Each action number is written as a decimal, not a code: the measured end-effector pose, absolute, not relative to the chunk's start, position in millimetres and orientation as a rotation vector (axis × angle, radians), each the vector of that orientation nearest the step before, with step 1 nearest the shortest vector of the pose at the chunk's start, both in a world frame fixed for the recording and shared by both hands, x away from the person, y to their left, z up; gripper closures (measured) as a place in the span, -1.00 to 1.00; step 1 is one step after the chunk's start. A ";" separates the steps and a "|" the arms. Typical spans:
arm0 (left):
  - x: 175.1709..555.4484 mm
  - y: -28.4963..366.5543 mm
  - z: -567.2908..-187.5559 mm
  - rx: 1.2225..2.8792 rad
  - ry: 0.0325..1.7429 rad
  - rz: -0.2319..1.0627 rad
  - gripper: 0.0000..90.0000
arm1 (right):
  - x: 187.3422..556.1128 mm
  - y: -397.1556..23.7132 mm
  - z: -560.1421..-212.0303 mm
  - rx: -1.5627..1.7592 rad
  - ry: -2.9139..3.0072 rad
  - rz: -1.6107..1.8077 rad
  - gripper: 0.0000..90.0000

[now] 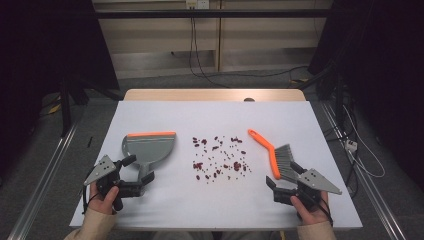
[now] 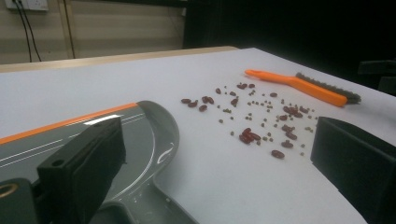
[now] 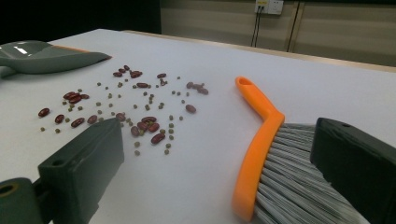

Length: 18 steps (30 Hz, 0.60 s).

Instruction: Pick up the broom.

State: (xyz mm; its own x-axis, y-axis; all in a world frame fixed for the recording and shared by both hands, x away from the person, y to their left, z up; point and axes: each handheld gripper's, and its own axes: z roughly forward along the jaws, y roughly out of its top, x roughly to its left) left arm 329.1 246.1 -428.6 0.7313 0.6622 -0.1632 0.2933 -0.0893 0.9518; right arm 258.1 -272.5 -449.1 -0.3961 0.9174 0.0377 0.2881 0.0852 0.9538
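On the left, my left gripper (image 1: 131, 176) sits with its jaws apart and nothing between them, hovering just over the handle end of the grey dustpan (image 1: 148, 148). The dustpan lies flat on the white table (image 1: 165, 112), its orange lip pointing away from me. I judge it light, stiff moulded plastic, a bit slick; I'd take it by the short handle stub nearest me, squarely so it doesn't twist.

In the middle, the scattered beans (image 1: 220, 159), red ones and smaller green ones, lie loose between the two tools. They're hard and round, so I expect them to roll and skitter if swept fast.

On the right, the brush (image 1: 274, 155) lies with its orange handle angled away and the grey bristles nearest my right gripper (image 1: 284, 181), whose jaws also stand apart, empty, just beside the bristles. The bristles are soft; I'd clamp the rigid orange spine instead.
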 end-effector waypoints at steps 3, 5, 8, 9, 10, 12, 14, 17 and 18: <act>329.3 246.0 -428.1 1.677 0.771 0.367 -0.93 | 258.2 -272.8 -448.6 1.188 1.764 1.323 -0.94; 329.5 246.7 -428.0 1.680 0.768 0.369 -0.93 | 258.4 -272.6 -448.1 1.184 1.764 1.318 -0.94; 329.8 247.1 -428.2 1.683 0.768 0.370 -0.93 | 259.0 -272.0 -447.4 1.185 1.764 1.319 -0.94; 329.9 247.0 -428.3 1.683 0.769 0.369 -0.93 | 259.6 -271.6 -447.0 1.186 1.765 1.319 -0.94; 329.9 246.9 -428.1 1.682 0.768 0.370 -0.93 | 260.5 -271.2 -446.6 1.185 1.762 1.316 -0.95; 329.9 247.4 -427.6 1.682 0.765 0.374 -0.93 | 262.6 -270.7 -445.0 1.200 1.768 1.316 -0.94; 330.1 247.5 -427.9 1.680 0.767 0.373 -0.93 | 267.1 -270.6 -442.5 1.205 1.764 1.287 -0.94; 330.8 247.5 -428.2 1.678 0.773 0.369 -0.93 | 274.2 -272.5 -439.0 1.219 1.758 1.271 -0.94; 330.8 247.5 -428.2 1.678 0.773 0.369 -0.93 | 276.8 -273.1 -437.9 1.234 1.756 1.272 -0.96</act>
State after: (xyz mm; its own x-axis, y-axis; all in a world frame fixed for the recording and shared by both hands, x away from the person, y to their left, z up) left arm 330.8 247.5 -428.2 0.7298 0.6640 -0.1624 0.2917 -0.0876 0.9525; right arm 276.8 -273.1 -437.9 -0.3582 0.9332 0.0290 0.3185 0.0930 0.9433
